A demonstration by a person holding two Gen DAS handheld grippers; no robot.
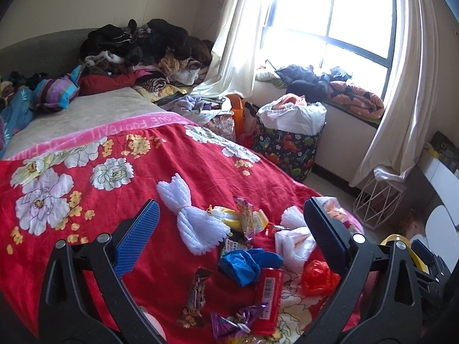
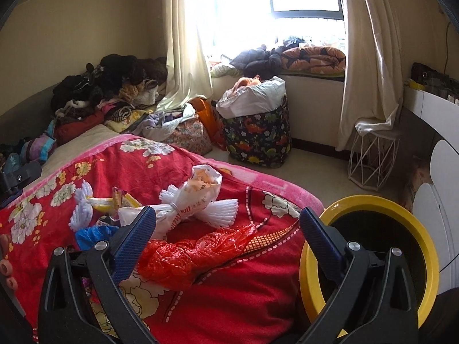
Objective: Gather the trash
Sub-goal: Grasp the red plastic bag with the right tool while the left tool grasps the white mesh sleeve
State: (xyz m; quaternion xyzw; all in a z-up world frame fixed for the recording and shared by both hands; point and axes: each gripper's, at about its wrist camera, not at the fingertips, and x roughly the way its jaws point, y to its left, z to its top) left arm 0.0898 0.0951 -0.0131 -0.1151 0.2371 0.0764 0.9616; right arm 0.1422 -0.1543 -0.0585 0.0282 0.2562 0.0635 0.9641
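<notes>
Trash lies on the red floral blanket (image 1: 178,172): a white foam net (image 1: 186,215), a blue glove (image 1: 246,263), a red packet (image 1: 269,298), a brown snack wrapper (image 1: 196,295), a purple wrapper (image 1: 238,319), a white bag (image 1: 295,243) and a red plastic bag (image 1: 318,278), which also shows in the right wrist view (image 2: 186,255). My left gripper (image 1: 229,223) is open above the pile. My right gripper (image 2: 228,223) is open over the red bag, beside a yellow-rimmed bin (image 2: 373,252) at the bed's edge.
Clothes are piled at the head of the bed (image 1: 137,48). A dinosaur-print hamper (image 2: 258,132) and a white wire stool (image 2: 373,154) stand on the floor by the window. A white shelf (image 2: 430,103) runs along the right wall.
</notes>
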